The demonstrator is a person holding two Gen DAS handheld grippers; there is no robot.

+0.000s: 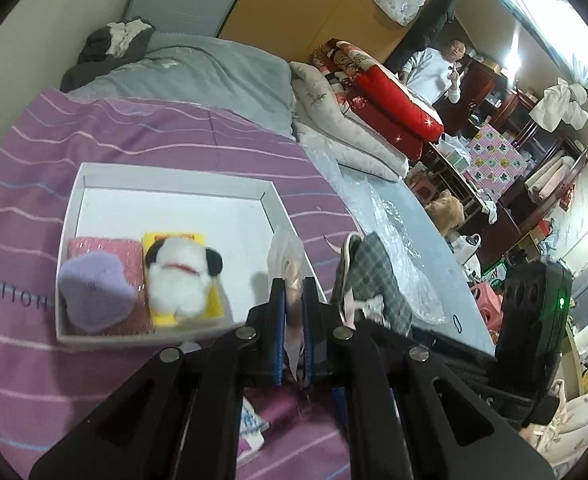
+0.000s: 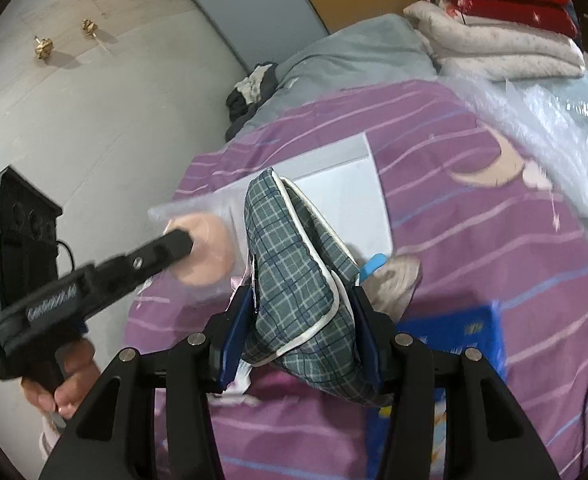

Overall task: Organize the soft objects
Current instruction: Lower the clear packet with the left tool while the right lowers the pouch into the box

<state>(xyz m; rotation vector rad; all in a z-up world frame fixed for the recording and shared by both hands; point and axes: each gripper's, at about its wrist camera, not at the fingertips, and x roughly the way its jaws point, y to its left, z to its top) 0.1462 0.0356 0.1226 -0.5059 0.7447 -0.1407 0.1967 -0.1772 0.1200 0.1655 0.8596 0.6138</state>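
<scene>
A white tray (image 1: 74, 208) lies on the purple striped bedcover. In it sit a lilac pad (image 1: 94, 292), a pink glittery cloth (image 1: 130, 252) and a white plush dog (image 1: 180, 276) on a yellow card. My left gripper (image 1: 294, 292) is shut on a clear bag with a peach puff (image 1: 288, 256), held above the tray's right edge; the puff also shows in the right wrist view (image 2: 206, 252). My right gripper (image 2: 301, 304) is shut on a grey plaid pouch (image 2: 294, 260), held above the bedcover; it also shows in the left wrist view (image 1: 373, 280).
Folded quilts (image 1: 373, 96) are stacked at the bed's far end beside a grey pillow (image 1: 198, 68). Clear plastic sheeting (image 1: 389, 220) covers the bed's right side. A blue box (image 2: 453, 332) and a round beige item (image 2: 393, 280) lie on the bedcover. A person (image 1: 437, 68) stands in the room.
</scene>
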